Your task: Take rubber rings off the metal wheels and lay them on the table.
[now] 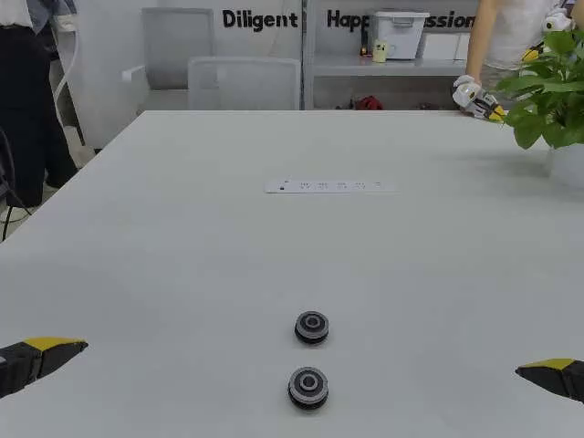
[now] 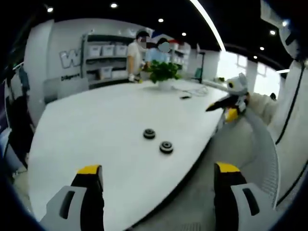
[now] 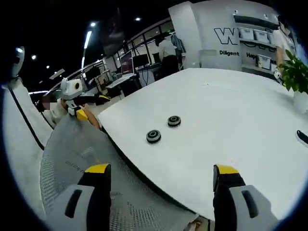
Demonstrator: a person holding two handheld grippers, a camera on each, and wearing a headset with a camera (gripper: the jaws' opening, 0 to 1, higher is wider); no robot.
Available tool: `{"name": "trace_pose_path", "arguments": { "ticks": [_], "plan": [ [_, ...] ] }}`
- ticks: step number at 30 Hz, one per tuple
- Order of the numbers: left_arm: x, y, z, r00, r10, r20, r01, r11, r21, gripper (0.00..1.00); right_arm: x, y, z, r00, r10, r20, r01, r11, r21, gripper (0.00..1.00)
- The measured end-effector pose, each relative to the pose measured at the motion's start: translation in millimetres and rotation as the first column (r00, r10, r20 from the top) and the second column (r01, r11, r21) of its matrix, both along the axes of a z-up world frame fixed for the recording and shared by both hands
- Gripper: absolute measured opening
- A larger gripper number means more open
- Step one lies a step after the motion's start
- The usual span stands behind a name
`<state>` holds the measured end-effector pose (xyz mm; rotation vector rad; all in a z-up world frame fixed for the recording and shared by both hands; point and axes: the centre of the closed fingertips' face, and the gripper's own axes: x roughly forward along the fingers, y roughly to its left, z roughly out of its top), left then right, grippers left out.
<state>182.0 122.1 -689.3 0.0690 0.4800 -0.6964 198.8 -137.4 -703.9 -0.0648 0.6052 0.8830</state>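
Two metal wheels with black rubber rings lie flat on the grey table (image 1: 182, 237), one (image 1: 308, 388) close to the front edge and the other (image 1: 311, 328) just behind it. My left gripper (image 1: 46, 351) hovers off the table's front left, well away from both wheels. My right gripper (image 1: 552, 370) hovers at the front right, equally far off. In the left gripper view the wheels (image 2: 166, 147) (image 2: 149, 134) sit far ahead of my open left gripper (image 2: 158, 168). The right gripper (image 3: 161, 169) is open too, with the wheels (image 3: 153, 136) (image 3: 174, 121) beyond it. Neither gripper holds anything.
A white power strip (image 1: 330, 186) is set into the table's middle. A potted plant (image 1: 547, 87) stands at the far right edge, with a person's gloved hand (image 1: 474, 96) beside it. Chairs (image 1: 242, 82) and shelves (image 1: 392, 64) stand behind the table.
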Motion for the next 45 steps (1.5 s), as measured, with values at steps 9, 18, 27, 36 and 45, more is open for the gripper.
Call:
{"name": "trace_pose_path", "arguments": {
  "ticks": [9,18,27,36,45],
  "plan": [
    [-0.2,0.2,0.3,1.0,0.003,-0.002,-0.003,1.0,-0.008,1.0,1.2,-0.7,2.2,1.0,-0.021,0.006,0.021,1.0,0.016,0.83],
    [-0.6,-1.4,-1.7,1.0,-0.011,-0.019,0.01,1.0,-0.007,1.0,0.2,0.2,0.9,1.0,-0.015,-0.012,0.015,1.0,0.02,0.84],
    [0.1,-1.7,-3.9,0.999,-0.021,-0.035,0.021,1.0,-0.002,1.0,-1.3,1.5,-1.2,0.999,0.001,-0.035,0.0,1.0,0.023,0.87],
    [1.2,-3.5,-5.9,0.998,-0.05,-0.045,0.05,0.999,0.006,1.0,-2.9,3.8,-3.6,0.998,0.03,-0.052,-0.029,0.999,0.017,0.89],
    [0.9,-7.8,-5.9,0.994,-0.098,-0.04,0.098,0.995,0.004,1.0,-3.2,4.9,-7.7,0.997,0.058,-0.059,-0.058,0.998,-0.007,0.89]
  ]
}}
